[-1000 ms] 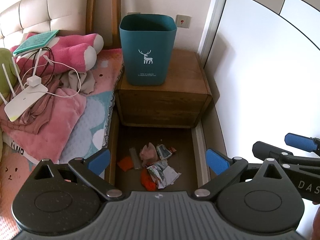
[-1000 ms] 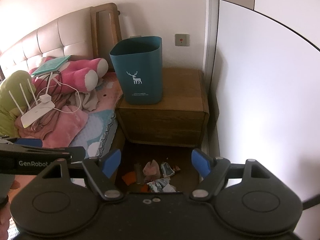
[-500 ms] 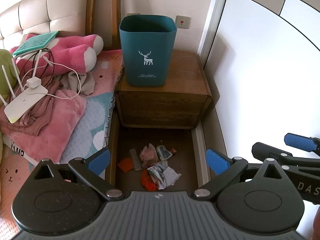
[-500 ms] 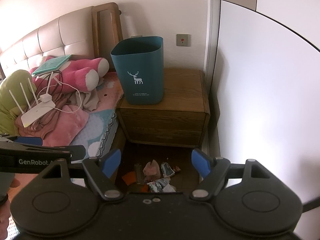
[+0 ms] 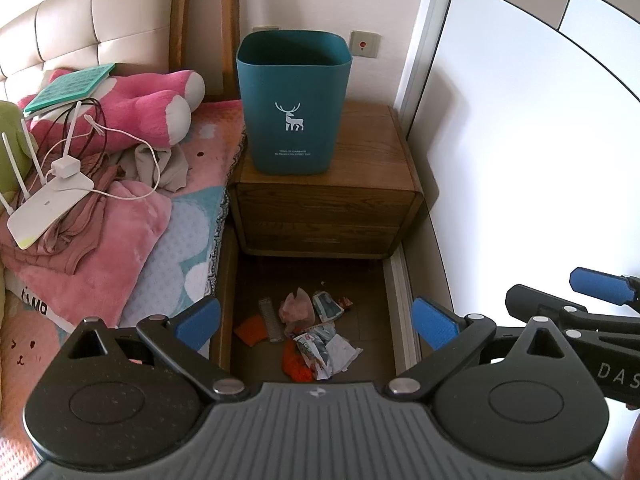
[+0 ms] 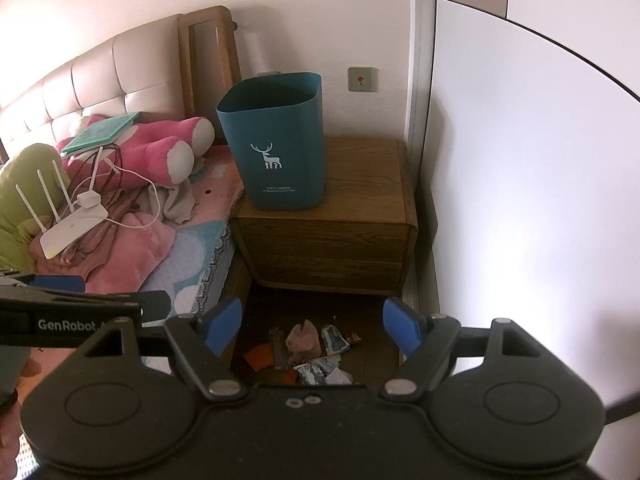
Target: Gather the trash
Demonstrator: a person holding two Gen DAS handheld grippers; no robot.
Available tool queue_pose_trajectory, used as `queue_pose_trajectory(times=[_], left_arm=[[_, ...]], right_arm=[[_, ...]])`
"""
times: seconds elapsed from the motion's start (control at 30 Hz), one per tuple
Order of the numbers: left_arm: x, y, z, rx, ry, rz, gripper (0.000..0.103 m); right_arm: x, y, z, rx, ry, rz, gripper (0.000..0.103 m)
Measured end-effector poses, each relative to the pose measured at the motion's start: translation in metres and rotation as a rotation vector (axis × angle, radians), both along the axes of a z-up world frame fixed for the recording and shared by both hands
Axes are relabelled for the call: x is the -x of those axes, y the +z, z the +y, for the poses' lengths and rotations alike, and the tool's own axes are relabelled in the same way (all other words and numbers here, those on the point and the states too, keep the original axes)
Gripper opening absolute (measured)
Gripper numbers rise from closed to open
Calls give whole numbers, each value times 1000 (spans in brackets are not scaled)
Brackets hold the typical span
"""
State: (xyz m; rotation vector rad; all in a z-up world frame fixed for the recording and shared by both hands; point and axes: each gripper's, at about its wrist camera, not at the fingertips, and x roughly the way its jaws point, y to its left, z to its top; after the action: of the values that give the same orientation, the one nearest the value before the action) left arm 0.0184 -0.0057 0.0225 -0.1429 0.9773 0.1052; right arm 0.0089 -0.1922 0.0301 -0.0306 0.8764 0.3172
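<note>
My left wrist view shows the whole trash pile (image 5: 308, 336) on the dark floor between the bed (image 5: 176, 240) and the white wardrobe (image 5: 520, 140); in my right wrist view the near part of it is cut off by my own housing. The teal bin (image 5: 294, 100) stands upright on the wooden nightstand (image 5: 360, 168), beyond the trash. My left gripper (image 5: 316, 320) hangs above the pile, jaws released and holding nothing. My right gripper (image 6: 314, 320) hovers just right of it, jaws likewise spread, apparently a little higher.
</note>
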Motion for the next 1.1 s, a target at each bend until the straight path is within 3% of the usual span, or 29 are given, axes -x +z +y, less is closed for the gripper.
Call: queue_pose_trajectory(times=[0.9,1.1], left_arm=[[-18,-14,16,5,-29,29,103],[-38,-35,36,31,-68,22,103]], right_arm=[[-21,-13,12,31,11,18,78],[-39,-29,21,61,-66,26,78]])
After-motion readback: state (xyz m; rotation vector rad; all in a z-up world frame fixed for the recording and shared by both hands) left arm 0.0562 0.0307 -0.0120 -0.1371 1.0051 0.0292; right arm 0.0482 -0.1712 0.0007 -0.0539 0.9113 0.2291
